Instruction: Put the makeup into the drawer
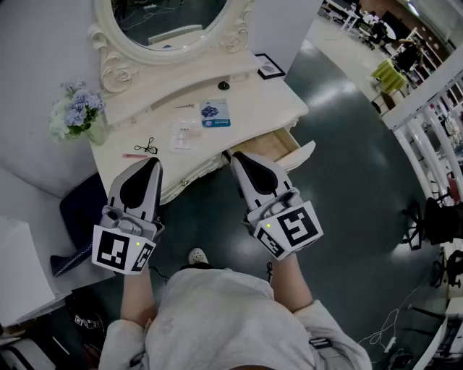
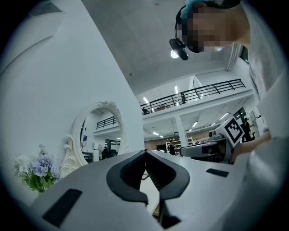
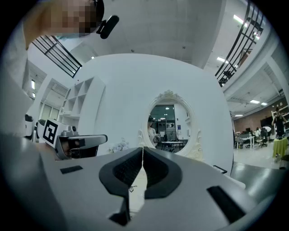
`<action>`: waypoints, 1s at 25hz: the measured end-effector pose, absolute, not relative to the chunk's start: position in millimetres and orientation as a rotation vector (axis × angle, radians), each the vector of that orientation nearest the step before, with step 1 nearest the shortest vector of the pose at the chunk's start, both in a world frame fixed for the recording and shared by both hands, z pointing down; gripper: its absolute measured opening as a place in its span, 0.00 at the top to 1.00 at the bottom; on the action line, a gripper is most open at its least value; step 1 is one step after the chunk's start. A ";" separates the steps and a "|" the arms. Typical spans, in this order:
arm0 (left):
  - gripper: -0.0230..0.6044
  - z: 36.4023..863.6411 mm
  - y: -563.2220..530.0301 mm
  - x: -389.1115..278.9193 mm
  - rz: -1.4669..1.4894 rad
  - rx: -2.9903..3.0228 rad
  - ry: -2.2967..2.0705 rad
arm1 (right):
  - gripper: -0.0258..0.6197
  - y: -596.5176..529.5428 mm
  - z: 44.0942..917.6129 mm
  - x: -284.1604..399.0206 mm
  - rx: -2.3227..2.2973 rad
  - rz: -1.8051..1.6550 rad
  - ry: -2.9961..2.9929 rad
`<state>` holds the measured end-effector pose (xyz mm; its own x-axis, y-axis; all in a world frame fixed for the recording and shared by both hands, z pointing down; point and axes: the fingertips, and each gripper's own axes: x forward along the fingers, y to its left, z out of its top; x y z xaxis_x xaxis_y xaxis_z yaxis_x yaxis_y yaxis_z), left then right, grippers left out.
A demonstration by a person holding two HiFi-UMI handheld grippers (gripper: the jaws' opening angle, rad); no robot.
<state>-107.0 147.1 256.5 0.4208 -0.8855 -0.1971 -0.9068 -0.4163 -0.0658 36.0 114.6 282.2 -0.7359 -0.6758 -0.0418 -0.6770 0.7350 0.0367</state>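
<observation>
Both pairs of jaws are closed tip to tip with nothing between them: the left gripper (image 1: 153,163) and the right gripper (image 1: 236,156) hang side by side in front of the cream vanity table (image 1: 249,101), neither touching it. In the head view the makeup lies on the tabletop, none of it in the drawer. A blue-and-white packet (image 1: 215,113) sits near the middle, with a clear packet (image 1: 183,134) just beside it at 8 o'clock. Further toward 8 o'clock are a small black loop-handled tool (image 1: 145,147) and a thin pink stick (image 1: 134,155), both close above the left gripper's tips at 11 o'clock. The drawer (image 1: 283,147) stands pulled open at the table's front right corner, just beside the right gripper's tips at 3 o'clock, showing a bare wooden inside. An oval mirror (image 1: 170,22) in a carved frame rises at 12 o'clock behind the tabletop, and a bunch of pale blue flowers (image 1: 76,110) stands at the table's left end, at 10 o'clock. A black-framed card (image 1: 269,67) lies at the table's far right corner.
</observation>
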 end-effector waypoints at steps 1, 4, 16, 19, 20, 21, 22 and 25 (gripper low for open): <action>0.94 256.7 146.9 -107.2 0.198 -2.506 1.597 | 0.92 114.3 282.3 35.9 -1.130 0.078 2.901; 0.94 257.5 145.2 -108.0 0.199 -2.502 1.602 | 0.92 112.5 282.7 35.4 -1.126 0.080 2.900; 0.94 265.2 135.7 -120.8 0.210 -2.512 1.622 | 0.92 102.7 288.0 25.0 -1.111 0.046 2.881; 0.94 267.6 131.6 -126.7 0.214 -2.517 1.619 | 0.92 99.4 290.0 20.1 -1.099 0.016 2.863; 0.94 268.1 130.4 -129.0 0.216 -2.519 1.618 | 0.92 98.1 291.3 18.6 -1.104 0.007 2.860; 0.94 268.4 129.4 -131.4 0.219 -2.520 1.616 | 0.92 96.9 292.5 17.3 -1.113 -0.001 2.858; 0.94 268.4 128.6 -133.8 0.221 -2.521 1.614 | 0.92 95.9 293.5 16.3 -1.122 -0.010 2.854; 0.94 270.3 125.4 -140.1 0.222 -2.526 1.608 | 0.92 93.8 296.1 15.6 -1.146 -0.026 2.839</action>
<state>-140.1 125.4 270.3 0.4181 -0.8866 -0.1979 -0.9070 -0.4194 -0.0375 15.6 93.8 296.1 -0.7171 -0.6937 -0.0678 -0.6923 0.7201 -0.0455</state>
